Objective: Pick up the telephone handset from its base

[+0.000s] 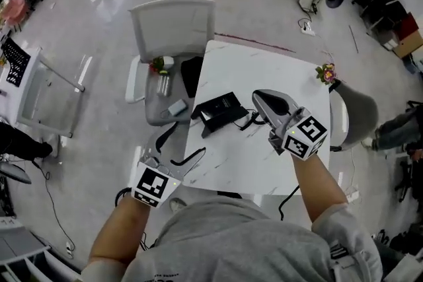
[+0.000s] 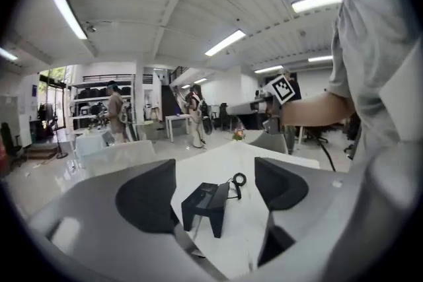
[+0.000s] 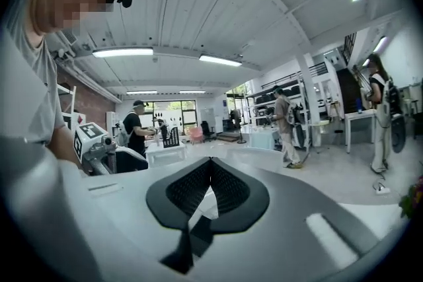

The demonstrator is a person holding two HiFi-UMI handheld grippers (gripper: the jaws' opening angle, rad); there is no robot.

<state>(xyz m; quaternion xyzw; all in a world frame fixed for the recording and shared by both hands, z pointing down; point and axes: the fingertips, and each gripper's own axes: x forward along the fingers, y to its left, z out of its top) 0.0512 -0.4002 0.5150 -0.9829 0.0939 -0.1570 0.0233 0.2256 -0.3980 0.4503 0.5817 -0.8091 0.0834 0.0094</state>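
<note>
A black telephone (image 1: pixel 221 109) stands near the left edge of the white table (image 1: pixel 264 76), and I cannot tell its handset apart from its base. A black coiled cord (image 1: pixel 248 119) trails from its right side. My right gripper (image 1: pixel 259 97) hovers just right of the phone, raised above the table, with its jaws shut and nothing held between them (image 3: pixel 211 165). My left gripper (image 1: pixel 180 162) is open at the table's near left edge. In the left gripper view the telephone (image 2: pixel 206 203) and cord (image 2: pixel 236 179) show between its fingers, a short way ahead.
A white chair (image 1: pixel 173 23) stands against the table's left side with a bottle, flowers (image 1: pixel 157 65) and a dark item on its seat. A small flower (image 1: pixel 326 72) sits at the table's far right corner, beside a grey chair (image 1: pixel 357 112). People stand further off.
</note>
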